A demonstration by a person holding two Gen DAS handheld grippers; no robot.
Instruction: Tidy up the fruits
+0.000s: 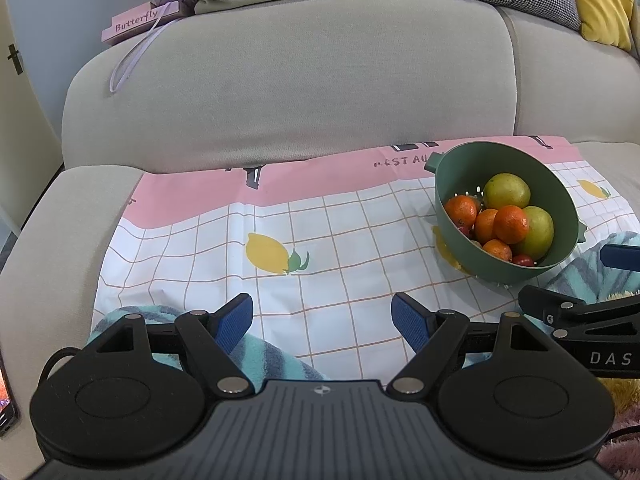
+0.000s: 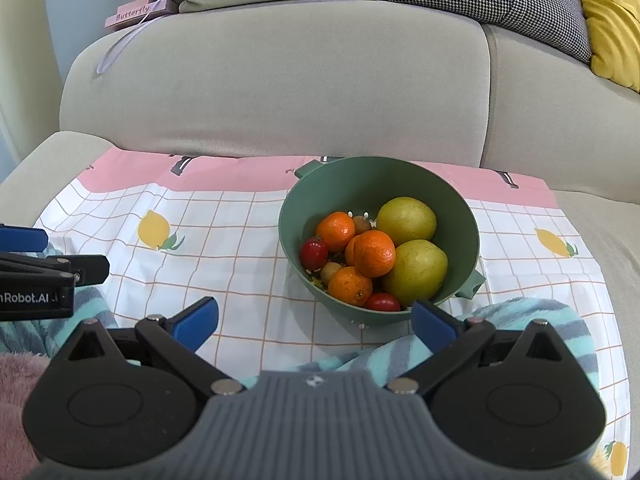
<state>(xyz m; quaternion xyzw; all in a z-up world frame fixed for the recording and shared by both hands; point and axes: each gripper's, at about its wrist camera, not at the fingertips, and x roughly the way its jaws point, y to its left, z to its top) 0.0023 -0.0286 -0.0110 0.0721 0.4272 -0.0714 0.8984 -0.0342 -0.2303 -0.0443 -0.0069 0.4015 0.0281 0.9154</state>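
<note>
A green colander bowl (image 2: 360, 184) stands tilted on a checked cloth (image 2: 224, 240) on the sofa seat. It holds several oranges (image 2: 374, 254), two yellow-green pears (image 2: 418, 272), small red fruits (image 2: 314, 252) and small brown fruits. It also shows at the right of the left wrist view (image 1: 472, 168). My left gripper (image 1: 322, 316) is open and empty over the cloth, left of the bowl. My right gripper (image 2: 316, 320) is open and empty just in front of the bowl. Each gripper shows at the edge of the other's view.
A striped teal towel (image 2: 520, 320) lies on the cloth's near edge. The sofa backrest (image 2: 280, 80) rises behind, with cushions and a pink "Butterfly" box (image 2: 134, 12) on top. A pink fluffy fabric (image 2: 16, 384) is at the lower left.
</note>
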